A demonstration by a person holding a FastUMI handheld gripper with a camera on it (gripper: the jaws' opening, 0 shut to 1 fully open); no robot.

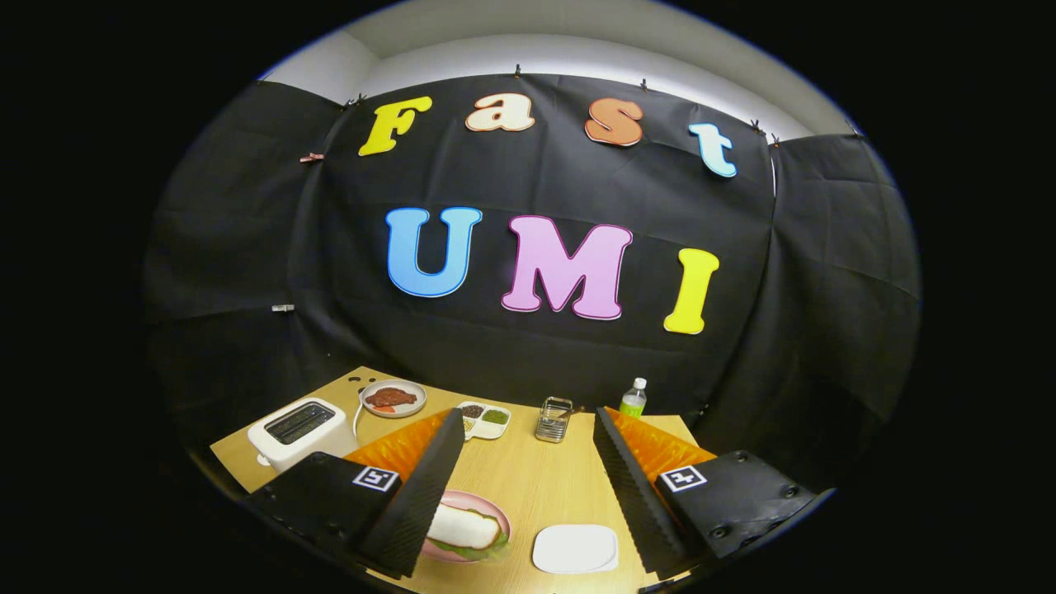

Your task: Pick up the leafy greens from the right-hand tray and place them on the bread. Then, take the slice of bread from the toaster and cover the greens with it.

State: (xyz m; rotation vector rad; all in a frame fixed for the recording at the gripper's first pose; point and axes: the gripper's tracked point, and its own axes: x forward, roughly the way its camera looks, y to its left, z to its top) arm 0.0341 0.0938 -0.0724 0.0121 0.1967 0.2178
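1. The gripper (523, 487) hangs above a wooden table (536, 487) with its two fingers spread wide apart and nothing held between them
2. A pink plate (495, 510) sits on the table just beside the left finger, partly hidden by it
3. On that plate a white slice of bread (464, 526) lies on top of the leafy greens (487, 551), whose green edges peek out under the bread at its near side; whether another slice lies underneath cannot be told
4. A white square tray (575, 549) lies between the fingers, just to the right of the pink plate and apart from it, with nothing visible on its surface
5. A white toaster (297, 431) stands beyond the left finger near the left table corner, its dark slot facing up; what is inside the slot cannot be made out
6. Behind the toaster a round plate (394, 399) carries something reddish-brown
7. A white divided dish (485, 419) with dark and green fillings sits beyond the fingers near the far table edge
8. Beside it to the right stands a small metal wire rack (553, 419)
9. Farther right, near the tip of the right finger, a clear bottle (634, 399) with a white cap and green label stands upright
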